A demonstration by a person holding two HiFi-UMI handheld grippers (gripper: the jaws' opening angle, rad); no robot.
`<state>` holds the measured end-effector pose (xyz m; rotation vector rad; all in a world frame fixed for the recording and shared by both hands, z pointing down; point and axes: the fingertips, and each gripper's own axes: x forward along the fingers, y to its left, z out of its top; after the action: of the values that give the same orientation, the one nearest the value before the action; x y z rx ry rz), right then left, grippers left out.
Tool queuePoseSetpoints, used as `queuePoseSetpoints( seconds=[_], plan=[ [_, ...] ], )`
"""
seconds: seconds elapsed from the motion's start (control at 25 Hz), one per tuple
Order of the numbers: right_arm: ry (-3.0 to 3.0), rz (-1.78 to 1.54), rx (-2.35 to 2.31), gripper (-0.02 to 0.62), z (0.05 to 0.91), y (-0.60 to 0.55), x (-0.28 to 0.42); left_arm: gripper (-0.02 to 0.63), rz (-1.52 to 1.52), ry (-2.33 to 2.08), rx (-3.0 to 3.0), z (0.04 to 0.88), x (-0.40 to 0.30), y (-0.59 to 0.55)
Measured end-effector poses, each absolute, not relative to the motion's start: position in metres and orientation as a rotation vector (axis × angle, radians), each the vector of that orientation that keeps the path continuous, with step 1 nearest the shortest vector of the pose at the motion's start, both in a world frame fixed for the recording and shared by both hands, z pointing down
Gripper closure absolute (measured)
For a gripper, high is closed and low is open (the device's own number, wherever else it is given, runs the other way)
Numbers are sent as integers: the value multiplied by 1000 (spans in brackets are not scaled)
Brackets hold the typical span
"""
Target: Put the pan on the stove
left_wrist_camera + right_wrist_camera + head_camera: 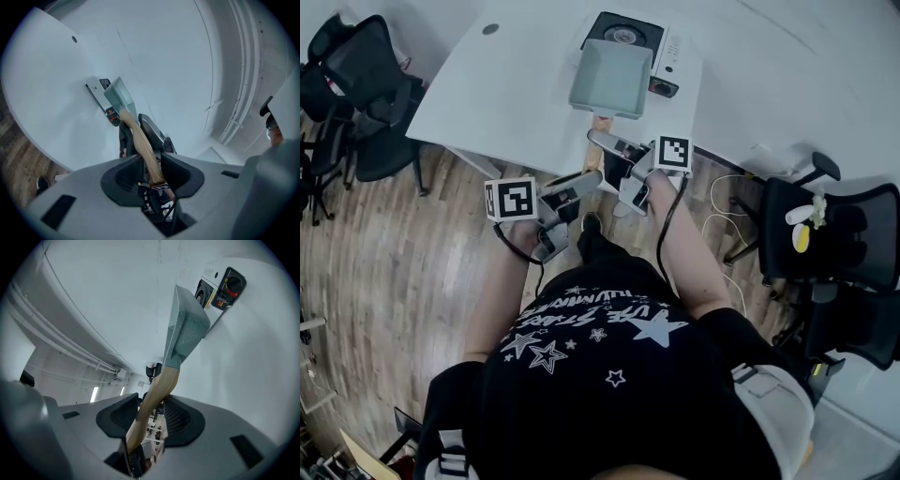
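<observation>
The square pan (611,77) is held over the portable stove (667,58) near the front edge of the table (506,103). Its wooden handle (600,125) is clamped by the left gripper (152,166) and the right gripper (150,413). The 2 grips likely steady it against tipping. Whether it rests on the stove cannot be told.

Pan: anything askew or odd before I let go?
The pan is off-centre: it covers only the near part of the stove, and the burner peeks out beyond its far edge. Nothing else stands out.
</observation>
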<state>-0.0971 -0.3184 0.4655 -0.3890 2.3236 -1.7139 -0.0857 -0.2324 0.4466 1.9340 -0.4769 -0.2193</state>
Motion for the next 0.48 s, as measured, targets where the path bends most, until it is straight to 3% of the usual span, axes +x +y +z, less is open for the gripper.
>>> queuePoseSetpoints(
  seconds=[0.48],
  plan=[
    [2340, -1682, -374, 430, 459, -337, -102, 483, -204, -486, 1963, 441, -91, -250]
  ],
)
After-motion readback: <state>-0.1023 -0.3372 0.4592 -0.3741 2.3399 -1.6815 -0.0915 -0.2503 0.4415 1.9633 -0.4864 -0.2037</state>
